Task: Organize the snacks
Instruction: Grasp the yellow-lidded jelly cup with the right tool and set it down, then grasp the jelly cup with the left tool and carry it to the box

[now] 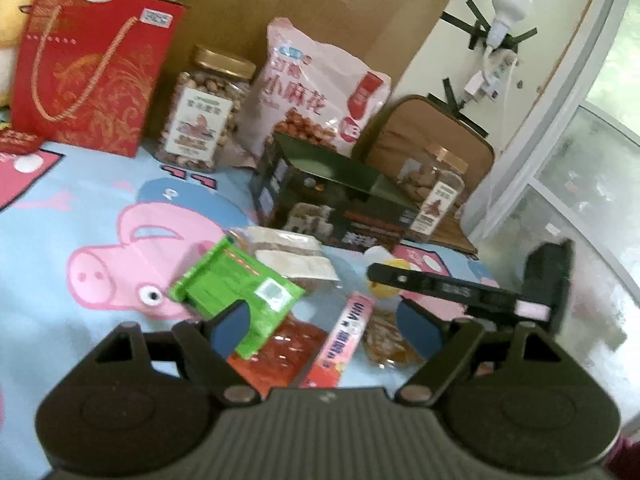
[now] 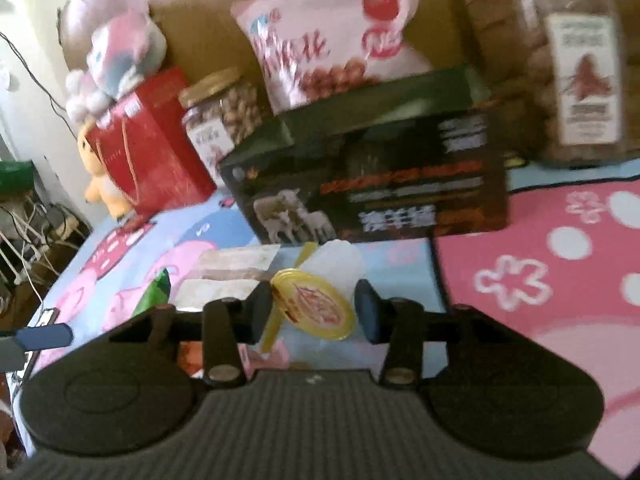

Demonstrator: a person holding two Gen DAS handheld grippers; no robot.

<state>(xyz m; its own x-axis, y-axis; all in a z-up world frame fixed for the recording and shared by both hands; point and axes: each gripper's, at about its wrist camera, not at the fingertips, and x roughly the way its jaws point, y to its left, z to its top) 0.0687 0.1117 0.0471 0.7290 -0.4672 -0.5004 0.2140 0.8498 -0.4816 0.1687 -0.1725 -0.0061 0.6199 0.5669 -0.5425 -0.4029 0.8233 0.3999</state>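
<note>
Small snacks lie on a cartoon-pig cloth (image 1: 80,208). In the left wrist view my left gripper (image 1: 326,326) is open above a green packet (image 1: 236,284), a red packet (image 1: 280,354), a pink stick packet (image 1: 344,336) and an amber packet (image 1: 384,340). Its left pad touches the green packet's edge. In the right wrist view my right gripper (image 2: 314,312) stands around a jelly cup with a yellow lid (image 2: 316,304), pads close to its sides; contact is unclear. The right gripper also shows in the left wrist view (image 1: 460,288).
At the back stand a red gift bag (image 1: 88,68), a nut jar (image 1: 200,116), a pink snack bag (image 1: 316,92), a dark box (image 1: 332,200) and a second jar (image 1: 436,196). Clear-wrapped cakes (image 1: 292,256) lie by the box. The cloth's edge is at the right.
</note>
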